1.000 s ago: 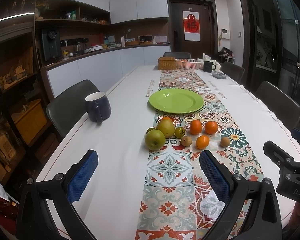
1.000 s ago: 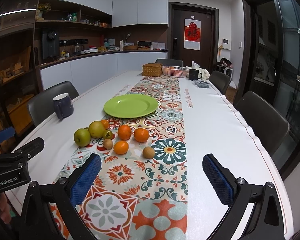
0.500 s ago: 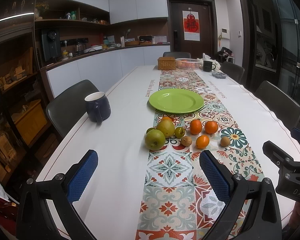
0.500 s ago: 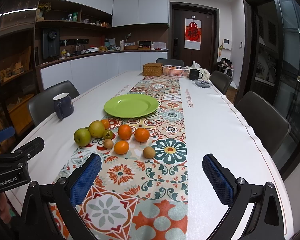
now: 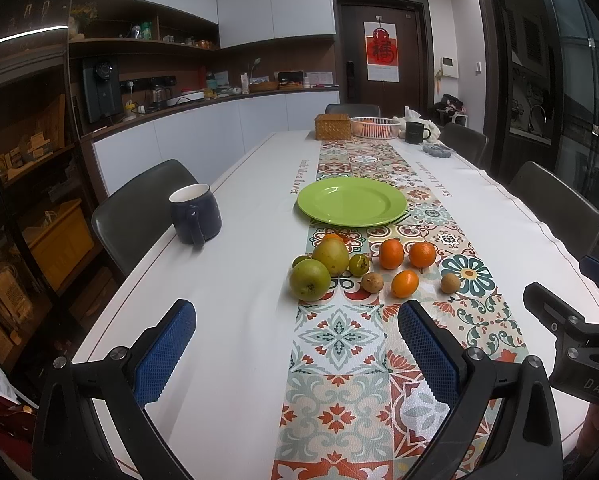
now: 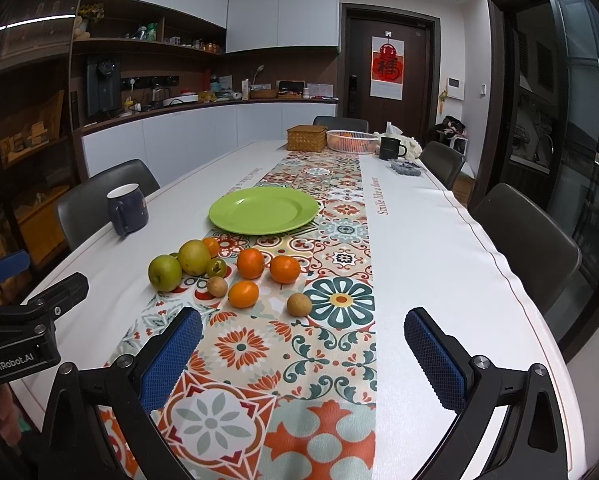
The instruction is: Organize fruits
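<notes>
Several fruits lie in a loose cluster on the patterned runner: a green pear [image 5: 310,279] [image 6: 164,273], a yellow pear [image 5: 331,256] [image 6: 194,257], oranges [image 5: 392,254] [image 6: 250,263], a small orange [image 5: 404,283] [image 6: 243,294] and brown longans [image 5: 450,283] [image 6: 298,304]. Beyond them sits an empty green plate [image 5: 352,201] [image 6: 264,210]. My left gripper [image 5: 295,344] hovers open, short of the fruit. My right gripper [image 6: 303,350] is open too, with nothing between its fingers, just in front of the fruit.
A dark blue mug [image 5: 195,219] [image 6: 126,209] stands left of the plate. At the far end are a wicker box [image 5: 333,127], a white basket [image 5: 374,126] and a black mug [image 5: 415,132]. Dark chairs [image 6: 527,248] line both sides of the white table [image 5: 239,280].
</notes>
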A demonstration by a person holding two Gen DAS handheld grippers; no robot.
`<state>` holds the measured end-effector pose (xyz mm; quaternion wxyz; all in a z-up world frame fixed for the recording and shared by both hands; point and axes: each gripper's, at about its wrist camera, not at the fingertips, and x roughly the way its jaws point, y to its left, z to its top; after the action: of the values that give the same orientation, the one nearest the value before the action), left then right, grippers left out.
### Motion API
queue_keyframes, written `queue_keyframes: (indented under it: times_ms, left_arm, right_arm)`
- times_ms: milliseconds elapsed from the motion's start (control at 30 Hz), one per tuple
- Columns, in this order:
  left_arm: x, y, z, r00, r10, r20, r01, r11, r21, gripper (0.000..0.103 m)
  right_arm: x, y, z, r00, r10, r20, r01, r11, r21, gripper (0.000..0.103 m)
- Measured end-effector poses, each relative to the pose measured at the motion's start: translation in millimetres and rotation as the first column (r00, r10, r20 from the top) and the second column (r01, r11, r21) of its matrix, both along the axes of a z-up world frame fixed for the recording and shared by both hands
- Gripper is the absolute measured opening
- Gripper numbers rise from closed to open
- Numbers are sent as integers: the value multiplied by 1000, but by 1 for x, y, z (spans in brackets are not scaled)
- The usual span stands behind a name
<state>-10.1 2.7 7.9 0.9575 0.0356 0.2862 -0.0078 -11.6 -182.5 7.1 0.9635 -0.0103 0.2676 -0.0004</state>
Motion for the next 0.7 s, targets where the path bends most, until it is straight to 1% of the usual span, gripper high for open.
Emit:
queue_keyframes:
  times_ms: [700]
  left_arm:
    - [3,1,-6,1000,-12,-9,12,1000,4,103]
  right_arm:
    - [0,1,-5,1000,4,-13,-4,1000,-1,102]
